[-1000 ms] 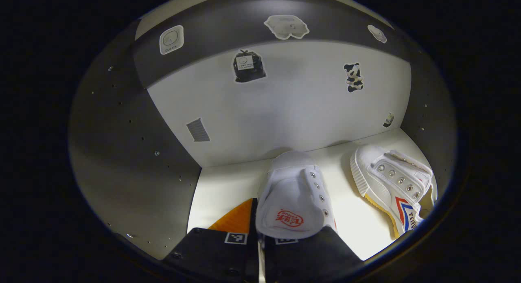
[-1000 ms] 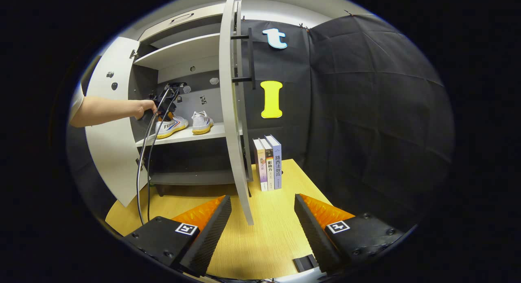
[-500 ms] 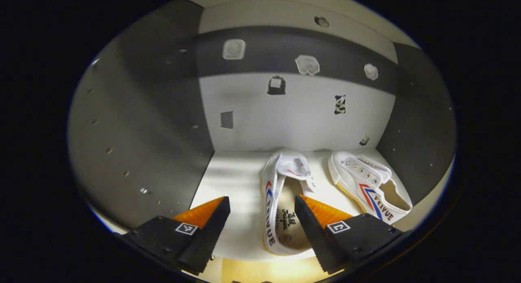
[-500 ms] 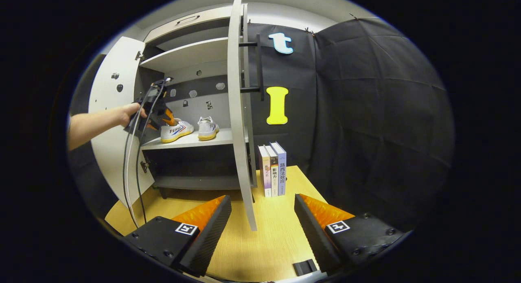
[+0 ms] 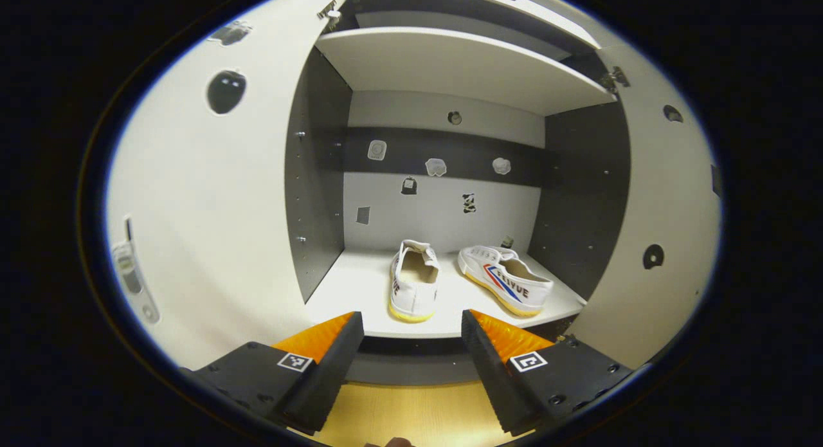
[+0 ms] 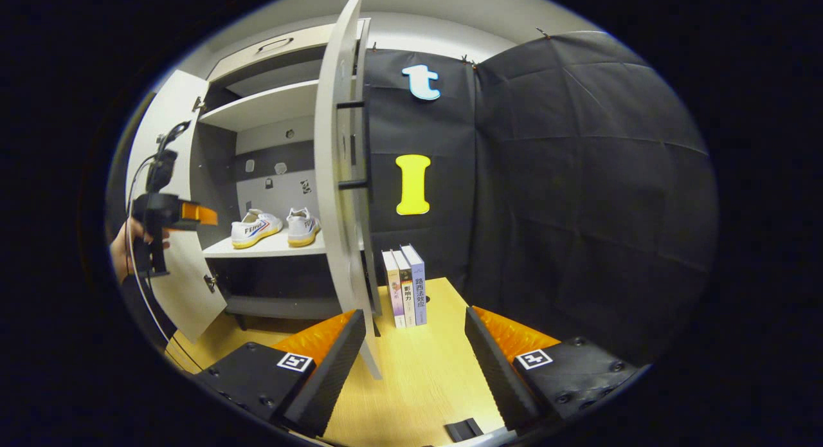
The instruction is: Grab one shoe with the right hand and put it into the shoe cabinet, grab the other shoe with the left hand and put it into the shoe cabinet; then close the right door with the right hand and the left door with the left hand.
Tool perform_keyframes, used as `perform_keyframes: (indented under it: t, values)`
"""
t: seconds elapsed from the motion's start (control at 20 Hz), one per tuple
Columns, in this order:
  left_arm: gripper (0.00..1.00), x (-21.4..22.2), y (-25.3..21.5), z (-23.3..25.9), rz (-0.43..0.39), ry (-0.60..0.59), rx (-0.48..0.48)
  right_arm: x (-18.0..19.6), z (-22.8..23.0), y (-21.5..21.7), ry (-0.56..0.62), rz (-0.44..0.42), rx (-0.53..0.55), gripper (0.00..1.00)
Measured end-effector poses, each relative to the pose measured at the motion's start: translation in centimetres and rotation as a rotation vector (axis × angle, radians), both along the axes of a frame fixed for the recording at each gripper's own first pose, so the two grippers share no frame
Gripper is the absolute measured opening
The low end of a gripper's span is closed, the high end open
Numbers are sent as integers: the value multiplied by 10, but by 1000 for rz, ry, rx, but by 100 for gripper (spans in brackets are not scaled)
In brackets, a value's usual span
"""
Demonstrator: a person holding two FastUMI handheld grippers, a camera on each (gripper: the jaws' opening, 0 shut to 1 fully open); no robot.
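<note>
Two shoes (image 5: pixel 450 283) shelved, books (image 6: pixel 405 285) perhaps three

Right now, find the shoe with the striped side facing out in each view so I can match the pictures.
Left gripper view: the striped shoe lies right of centre on the cabinet shelf, right of the other shoe.
Right gripper view: the same striped shoe sits left of centre on that shelf, left of the other shoe.
Shared landmark: the stickers on the cabinet's back wall.

White shoes (image 5: pixel 411 286) with red-blue stripes; white cabinet (image 5: pixel 463 64), grey-lined.
</note>
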State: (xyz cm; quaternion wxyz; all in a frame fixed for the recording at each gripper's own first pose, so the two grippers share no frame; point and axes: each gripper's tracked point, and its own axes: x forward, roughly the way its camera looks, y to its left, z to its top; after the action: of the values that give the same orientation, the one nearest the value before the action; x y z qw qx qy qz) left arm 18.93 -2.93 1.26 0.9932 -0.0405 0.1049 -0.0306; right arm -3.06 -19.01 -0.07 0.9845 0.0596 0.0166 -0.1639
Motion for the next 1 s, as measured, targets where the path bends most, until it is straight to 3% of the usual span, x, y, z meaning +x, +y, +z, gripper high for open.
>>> perform_keyframes:
  t: [0.25,0.4,0.6,0.75,1.0]
  values:
    - [95,-71,-17,-12,-37,-55,-40,11,29,-40,-26,-46,-60,98]
    - [95,-103,-29,-41,-67,-58,-86,26,56,-55,-73,-52,-40,99]
    - [95,-131,-31,-71,-69,-11,-47,43,88,-80,-129,-63,-39,98]
    - [95,-146,-39,-68,-86,-29,5,60,108,-93,-143,-36,-85,98]
    - [95,-156,-64,-64,-123,-51,13,90,138,-88,-168,69,-60,98]
